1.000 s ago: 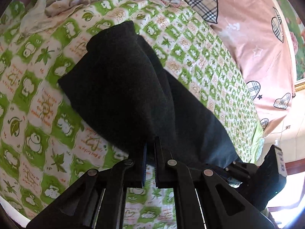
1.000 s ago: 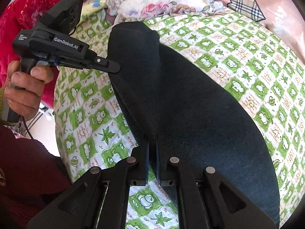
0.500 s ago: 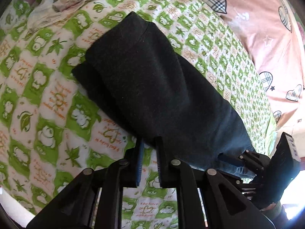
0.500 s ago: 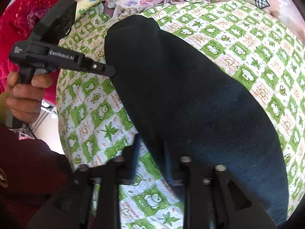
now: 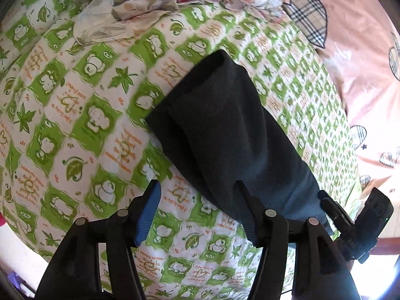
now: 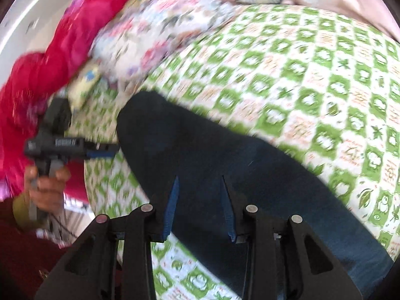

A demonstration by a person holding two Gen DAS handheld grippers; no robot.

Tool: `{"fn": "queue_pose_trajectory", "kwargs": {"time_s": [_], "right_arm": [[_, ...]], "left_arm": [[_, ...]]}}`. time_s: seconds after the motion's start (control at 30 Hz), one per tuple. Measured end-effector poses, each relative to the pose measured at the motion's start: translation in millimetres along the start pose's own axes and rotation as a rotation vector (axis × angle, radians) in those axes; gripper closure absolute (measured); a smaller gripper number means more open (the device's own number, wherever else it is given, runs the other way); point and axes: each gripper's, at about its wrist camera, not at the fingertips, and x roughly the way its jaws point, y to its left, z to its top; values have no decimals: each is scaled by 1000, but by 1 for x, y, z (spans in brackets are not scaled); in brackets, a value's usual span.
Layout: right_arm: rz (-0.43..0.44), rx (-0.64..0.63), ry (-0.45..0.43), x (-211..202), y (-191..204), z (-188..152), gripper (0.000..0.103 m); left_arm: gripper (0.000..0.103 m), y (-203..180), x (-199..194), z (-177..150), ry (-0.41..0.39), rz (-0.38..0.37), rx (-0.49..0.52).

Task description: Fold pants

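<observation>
The dark pants (image 5: 225, 130) lie as one long band across the green patterned sheet (image 5: 75, 125), one end at the far side. My left gripper (image 5: 197, 195) hovers at their near left edge. Its jaws are opening, with only sheet and the cloth's edge below the gap. The right wrist view is blurred. In it the pants (image 6: 225, 155) run from upper left to lower right. My right gripper (image 6: 200, 182) hangs open just above them, with nothing pinched. The left gripper (image 6: 105, 150) shows there at the pants' left edge, and the right gripper (image 5: 332, 212) at their end in the left view.
A floral blanket (image 5: 150, 2) is bunched at the far end of the bed. A pink quilt with plaid hearts (image 5: 362, 75) lies along the right side, and a red quilt (image 6: 62, 57) along the left. A person's hand (image 6: 47, 187) holds the left gripper at the bed's edge.
Both grippers were shut on the pants' near edge a second ago. They have let go and opened, the left one wide. Both have drawn back, and the right one has rolled.
</observation>
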Motion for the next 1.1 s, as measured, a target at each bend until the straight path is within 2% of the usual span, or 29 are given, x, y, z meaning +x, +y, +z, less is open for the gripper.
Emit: {"fn": "queue_pose_trajectory", "kwargs": {"time_s": [0.13,0.27,0.33,0.5,0.67,0.73,0.83,0.93,0.97,1.1], "right_arm": [[-45,31,-30,-3,-14,16,67],[-16,141,-63,-3,-42,38,67],[-27,187,-50,3,-55,47,67],[-53,194,42,32,-67,58,67],[-54,105,147,60,-55,55,67],[-74,45,227,76,-45,48,67],[-95,-16,246,84,-40,38,67],[-66,13,253,84,-46,38,69],[-62,13,254,84,-48,38,71],[-60,6,221,76,-49,35,85]], "left_arm": [[37,5,6,12,21,21,-55],[37,8,9,21,20,35,-84],[37,9,10,24,17,49,-83],[37,18,15,26,22,62,-90],[37,19,22,25,21,69,-79],[37,19,25,26,21,69,-72],[41,17,30,26,9,72,-56],[48,11,36,28,2,82,-31],[50,8,39,30,0,88,-24],[70,-5,41,33,-20,99,24]]}}
